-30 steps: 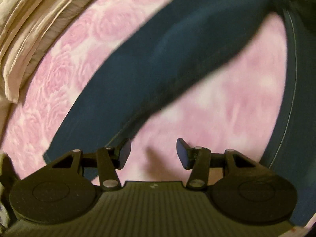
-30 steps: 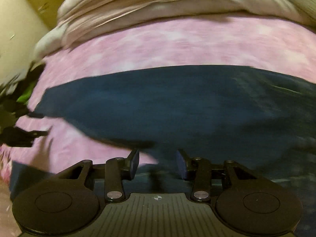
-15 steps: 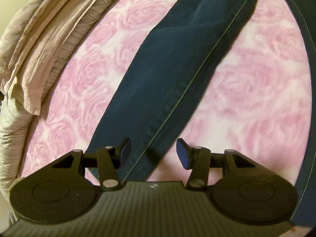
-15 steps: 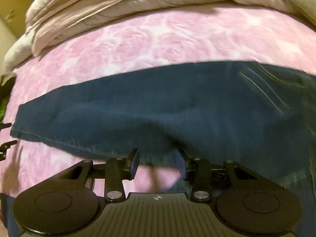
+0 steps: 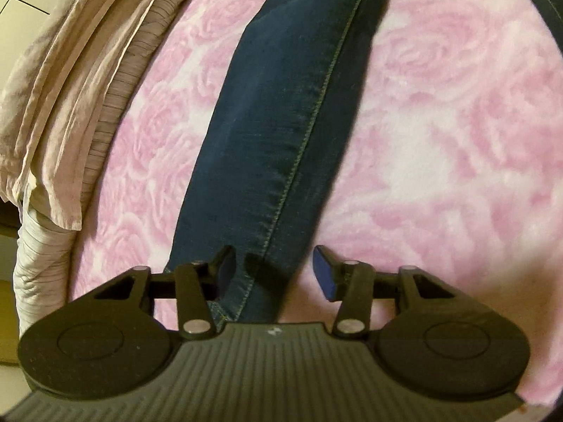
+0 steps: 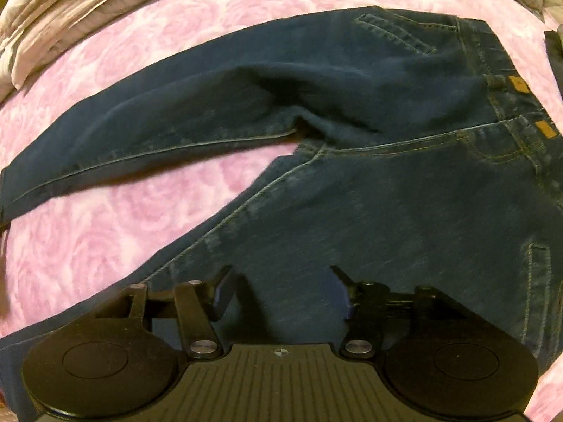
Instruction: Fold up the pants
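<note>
Dark blue jeans lie flat on a pink rose-patterned bedspread. The legs spread in a V toward the left and the waistband is at the right. My right gripper hovers over the thigh of the near leg. Its jaws are opening, and denim lies beneath them but is not gripped. In the left wrist view the far leg runs from the top down to its hem. That hem end lies between the pads of my left gripper. Its jaws are closing, and the pads do not press on the cloth.
A crumpled beige sheet and grey ribbed bedding lie along the bed's far side, and the beige sheet also shows in the right wrist view. Bare pink bedspread lies to the right of the leg.
The far leg, earlier lifted and blurred, now lies flat. The left gripper has slid down to its hem. The right gripper has moved over the near leg and its jaws have widened.
</note>
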The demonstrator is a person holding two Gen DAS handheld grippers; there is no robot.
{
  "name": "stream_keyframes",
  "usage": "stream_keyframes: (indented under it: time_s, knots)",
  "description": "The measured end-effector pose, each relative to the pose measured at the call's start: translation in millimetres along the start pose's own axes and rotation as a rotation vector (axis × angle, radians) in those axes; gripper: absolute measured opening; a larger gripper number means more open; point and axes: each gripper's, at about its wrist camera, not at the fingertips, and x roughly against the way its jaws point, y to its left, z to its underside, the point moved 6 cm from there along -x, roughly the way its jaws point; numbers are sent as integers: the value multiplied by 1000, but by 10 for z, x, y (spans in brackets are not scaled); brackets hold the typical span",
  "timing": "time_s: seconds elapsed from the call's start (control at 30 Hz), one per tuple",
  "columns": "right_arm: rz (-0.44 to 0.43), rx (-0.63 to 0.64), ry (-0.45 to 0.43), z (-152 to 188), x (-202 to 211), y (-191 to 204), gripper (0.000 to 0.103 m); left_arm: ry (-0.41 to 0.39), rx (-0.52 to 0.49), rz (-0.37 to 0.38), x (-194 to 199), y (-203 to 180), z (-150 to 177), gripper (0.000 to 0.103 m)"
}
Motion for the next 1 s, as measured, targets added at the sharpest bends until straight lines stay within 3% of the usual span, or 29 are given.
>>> stream_keyframes:
  time_s: [0.07,0.1,0.23,0.4,0.53,0.7,0.77,0.83,1.0]
  knots:
    - [-2,15,-5,1,-1,63,55,12,-17,13,-29,5,21,0]
    - [-1,24,-7,6,12,87,55,16,-22,8,-28,15,32,0]
    - [4,32,-47,-103,153,115,55,-31,15,-38,239,228,162,0]
    - [20,-28,-29,-74,155,10,56,79,64,22,167,221,388,0]
    - [29,-90,-7,14,226,-114,58,101,151,24,303,231,383,0]
    - [33,-108,-26,65,526,-253,66,105,366,29,728,300,250,7]
    - [35,-102,-42,80,706,-333,75,108,436,28,931,275,172,12]
    - [39,-82,-65,93,897,-415,79,115,526,29,1169,206,73,12]
    - [32,31,-82,240,1358,-665,81,146,737,37,1800,-162,-250,27]
